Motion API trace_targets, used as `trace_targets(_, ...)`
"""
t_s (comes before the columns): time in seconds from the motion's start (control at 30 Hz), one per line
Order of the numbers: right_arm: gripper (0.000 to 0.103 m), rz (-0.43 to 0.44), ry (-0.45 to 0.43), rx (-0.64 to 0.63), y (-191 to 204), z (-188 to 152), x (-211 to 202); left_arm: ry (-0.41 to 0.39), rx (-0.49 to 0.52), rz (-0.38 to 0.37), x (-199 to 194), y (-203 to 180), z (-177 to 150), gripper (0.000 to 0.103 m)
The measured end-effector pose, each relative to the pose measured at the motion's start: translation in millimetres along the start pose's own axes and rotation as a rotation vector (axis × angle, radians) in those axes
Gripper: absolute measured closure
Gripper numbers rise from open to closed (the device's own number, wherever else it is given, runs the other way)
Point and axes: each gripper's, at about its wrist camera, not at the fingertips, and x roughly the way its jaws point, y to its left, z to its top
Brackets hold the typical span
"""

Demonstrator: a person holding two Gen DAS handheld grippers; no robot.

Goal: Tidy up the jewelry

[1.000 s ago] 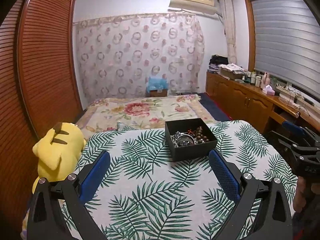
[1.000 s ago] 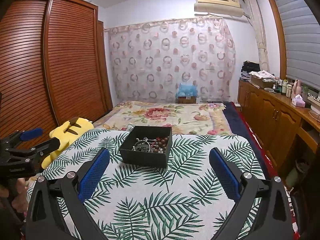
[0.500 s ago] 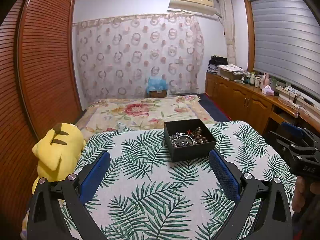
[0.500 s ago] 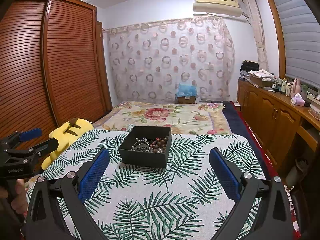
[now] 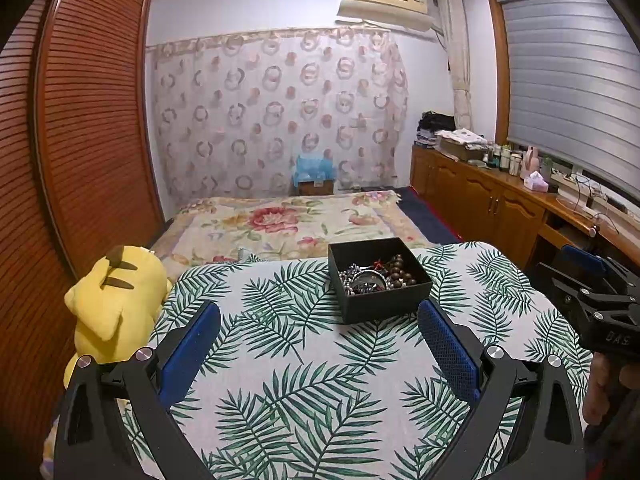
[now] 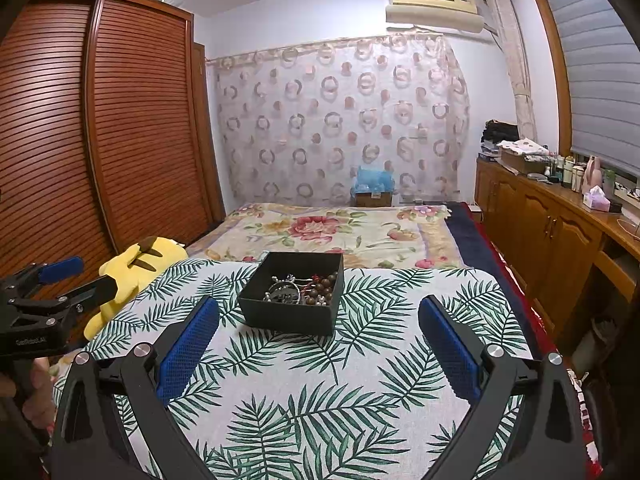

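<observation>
A black open box point(image 5: 386, 306) point(image 6: 288, 314) stands near the far edge of a table covered with a palm-leaf cloth point(image 5: 280, 380) point(image 6: 320, 392). Inside lies tangled jewelry point(image 5: 374, 276) point(image 6: 304, 290): brown wooden beads, silver chains and a bit of red cord. My left gripper point(image 5: 318, 314) hovers open above the cloth, short of the box, which sits ahead toward its right finger. My right gripper point(image 6: 318, 312) is open too, with the box ahead toward its left finger. Neither holds anything. Each gripper shows at the edge of the other's view, held by a hand.
A yellow plush toy point(image 5: 116, 300) point(image 6: 136, 268) leans at the table's left edge. Beyond the table lies a bed with a floral blanket point(image 5: 288, 220). A slatted wooden wardrobe point(image 6: 100, 140) stands left, and a wooden cabinet point(image 6: 560, 232) with bottles stands right.
Both grippers have drifted very slightly, so the box shifted a little in each view. Both stay open and empty.
</observation>
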Motion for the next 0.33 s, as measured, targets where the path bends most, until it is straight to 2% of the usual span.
trace_targets(0.33, 0.003, -0.001, -0.001, 0.0, 0.2, -0.3, 0.5, 0.002, 0.001, -0.006, 0.9, -3.3, 1.7, 0.008)
